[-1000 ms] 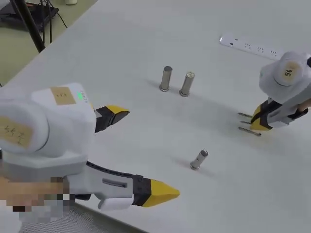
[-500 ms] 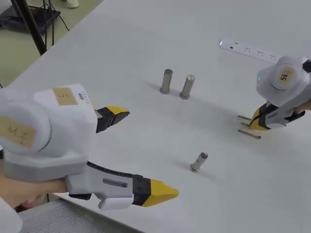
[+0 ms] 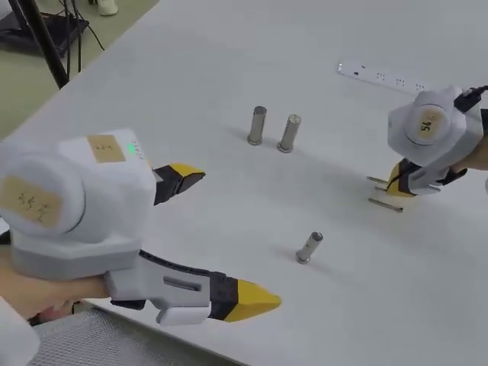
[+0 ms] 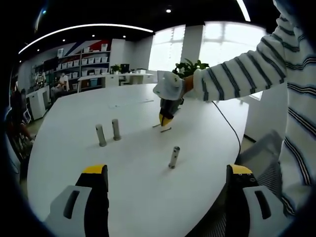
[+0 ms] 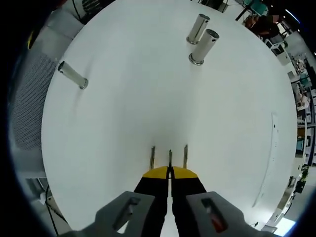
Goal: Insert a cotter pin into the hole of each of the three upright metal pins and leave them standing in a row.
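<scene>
Cotter pins [image 5: 153, 155], three of them, lie side by side flat on the white counter [image 3: 229, 61], right at the tips of the right claw [image 5: 170, 169]. That claw is clenched, and the middle cotter pin [image 5: 170, 156] looks nipped by its end in the seam between the jaws. The outer two lie free just beside it.

We judge these to be thin, stiff, light and slick, so they will slide or spin if pinched crookedly. We want a hold at one end, with the rest left bare to enter a hole.

Two metal pins [image 3: 258, 124] stand close together, and the third metal pin [image 3: 309, 248] stands apart, nearer us. Their holes are too small to make out. They look solid but narrow-footed, so a sideways push could topple them.

Our left claw [image 3: 227, 238] hangs released, jaws wide, well apart from them. We would use it to brace a shaft low down.
</scene>
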